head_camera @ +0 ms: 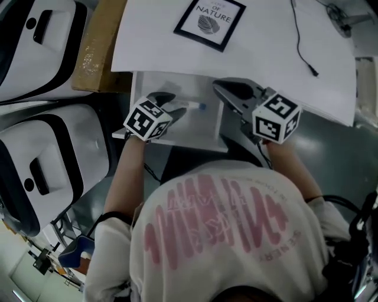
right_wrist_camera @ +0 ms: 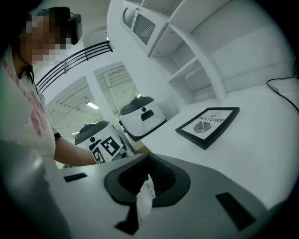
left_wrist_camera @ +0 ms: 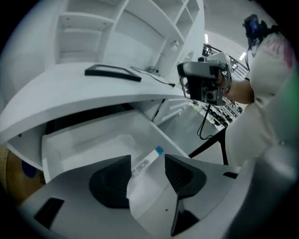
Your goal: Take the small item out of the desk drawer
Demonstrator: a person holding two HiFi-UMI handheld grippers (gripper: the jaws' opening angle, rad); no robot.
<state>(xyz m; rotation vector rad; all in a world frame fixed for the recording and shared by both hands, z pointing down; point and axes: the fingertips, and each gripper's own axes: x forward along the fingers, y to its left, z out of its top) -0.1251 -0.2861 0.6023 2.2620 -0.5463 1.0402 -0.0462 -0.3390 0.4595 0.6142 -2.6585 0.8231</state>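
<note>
The white desk drawer [head_camera: 201,128] stands pulled out under the desk top. A thin white strip with a blue end [head_camera: 196,106] lies on its floor. My left gripper [head_camera: 176,105] reaches into the drawer. In the left gripper view it [left_wrist_camera: 148,163] is open, and the strip [left_wrist_camera: 153,155] runs between the jaws without the pads pressing on it. My right gripper [head_camera: 233,89] hangs at the drawer's right edge. In its own view it [right_wrist_camera: 148,170] is shut, with a small white printed slip [right_wrist_camera: 145,198] pinched between the pads.
A framed print [head_camera: 209,17] lies on the desk top [head_camera: 266,53], and a black cable [head_camera: 301,41] runs to its right. A cardboard box [head_camera: 97,47] and two white machines [head_camera: 35,159] stand to the left. The person's body fills the near side.
</note>
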